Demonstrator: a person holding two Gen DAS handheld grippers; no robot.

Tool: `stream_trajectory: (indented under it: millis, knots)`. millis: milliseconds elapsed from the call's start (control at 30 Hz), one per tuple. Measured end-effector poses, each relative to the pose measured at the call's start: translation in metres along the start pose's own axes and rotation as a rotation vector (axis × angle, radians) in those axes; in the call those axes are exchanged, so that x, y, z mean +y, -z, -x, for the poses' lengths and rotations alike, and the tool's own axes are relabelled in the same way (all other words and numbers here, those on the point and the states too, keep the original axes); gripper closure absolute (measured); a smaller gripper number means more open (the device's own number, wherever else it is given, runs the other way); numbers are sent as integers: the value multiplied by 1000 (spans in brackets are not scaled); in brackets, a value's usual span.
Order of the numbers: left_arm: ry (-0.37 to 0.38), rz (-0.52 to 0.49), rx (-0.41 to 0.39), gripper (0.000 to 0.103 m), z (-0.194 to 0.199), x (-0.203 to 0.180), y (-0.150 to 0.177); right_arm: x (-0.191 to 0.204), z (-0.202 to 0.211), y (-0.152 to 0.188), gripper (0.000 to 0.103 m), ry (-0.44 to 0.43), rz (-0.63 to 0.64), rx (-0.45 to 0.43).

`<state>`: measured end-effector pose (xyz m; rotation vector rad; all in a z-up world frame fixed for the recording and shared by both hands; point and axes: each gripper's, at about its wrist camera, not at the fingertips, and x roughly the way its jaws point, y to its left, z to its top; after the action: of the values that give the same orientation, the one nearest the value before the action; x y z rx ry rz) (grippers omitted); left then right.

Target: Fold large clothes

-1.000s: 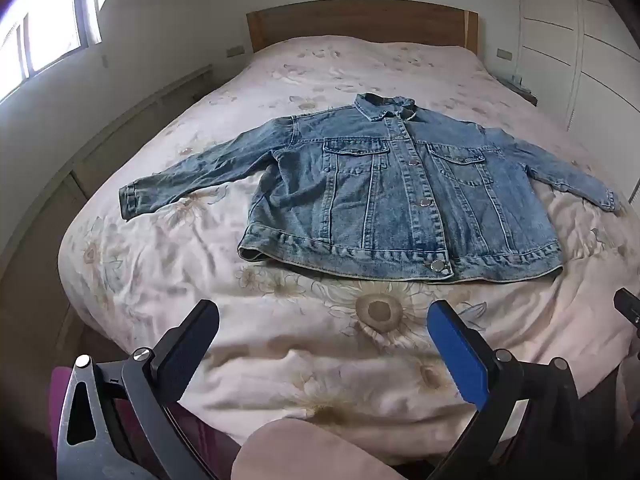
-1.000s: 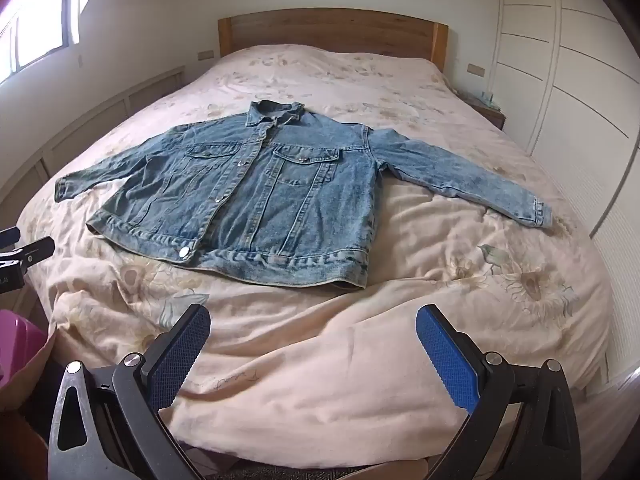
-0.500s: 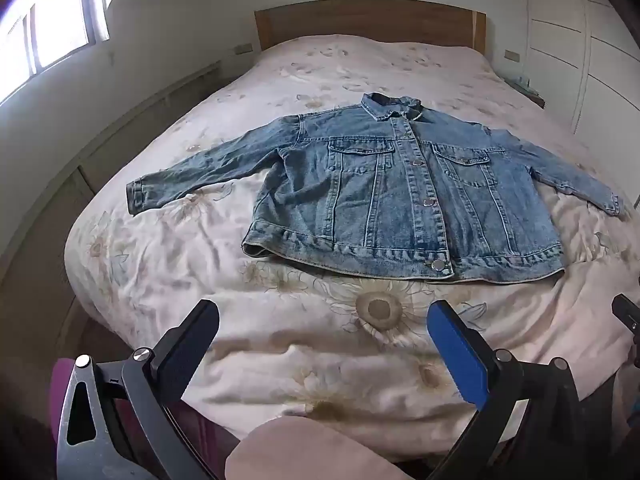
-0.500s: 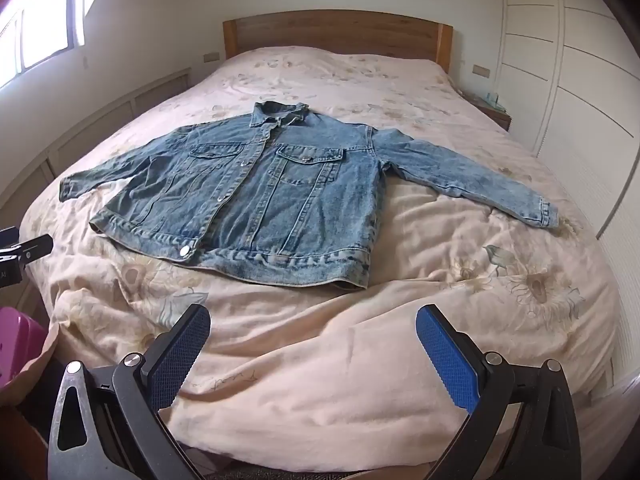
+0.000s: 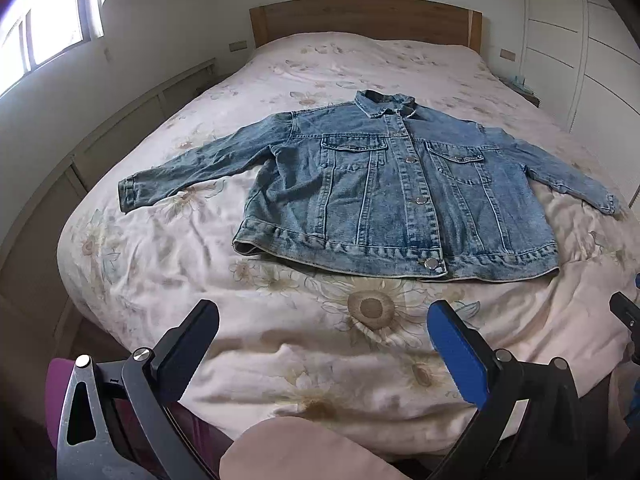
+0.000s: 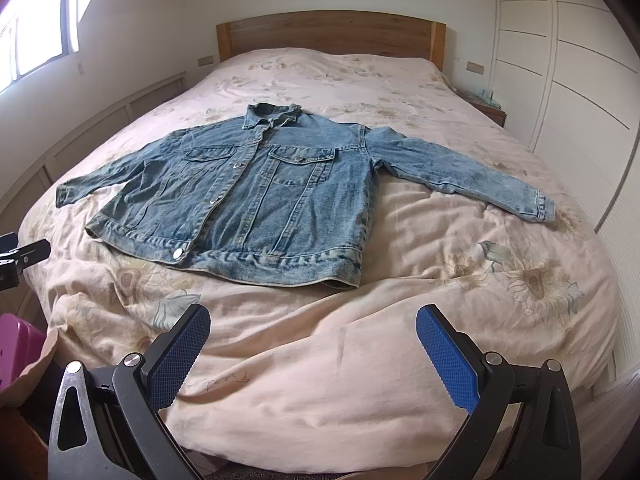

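A blue denim jacket [image 5: 384, 196] [image 6: 256, 196] lies flat and buttoned on the bed, front up, collar toward the headboard, both sleeves spread out to the sides. My left gripper [image 5: 322, 324] hovers open over the foot of the bed, short of the jacket's hem, with nothing between its fingers. My right gripper [image 6: 312, 332] is likewise open and empty, below the hem's right corner. The right gripper's tip [image 5: 624, 312] shows at the right edge of the left wrist view, and the left gripper's tip [image 6: 24, 252] at the left edge of the right wrist view.
The bed [image 6: 440, 320] carries a pale floral duvet [image 5: 200, 280], with a wooden headboard [image 5: 360, 20] at the far end. White wardrobe doors [image 6: 568, 80] and a nightstand [image 6: 490, 110] stand on the right. A panelled wall with a window [image 5: 44, 40] is left. A purple object [image 6: 16, 344] sits low left.
Both grippers have drifted slightly to the left and a little closer to the bed; the jacket sits further right in the views. The jacket has not moved and both grippers stay open.
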<state>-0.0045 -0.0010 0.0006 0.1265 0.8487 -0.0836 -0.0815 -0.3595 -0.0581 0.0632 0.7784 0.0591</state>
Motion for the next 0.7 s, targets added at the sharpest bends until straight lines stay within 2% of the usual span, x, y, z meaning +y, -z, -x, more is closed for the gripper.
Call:
stream_trajectory:
  millis: [267, 700]
  knots:
    - [27, -3, 10, 1, -5, 1, 1, 4, 1, 0, 0, 12, 13, 1]
    - [25, 5, -7, 1, -2, 5, 0, 4, 3, -3, 0, 22, 25, -10]
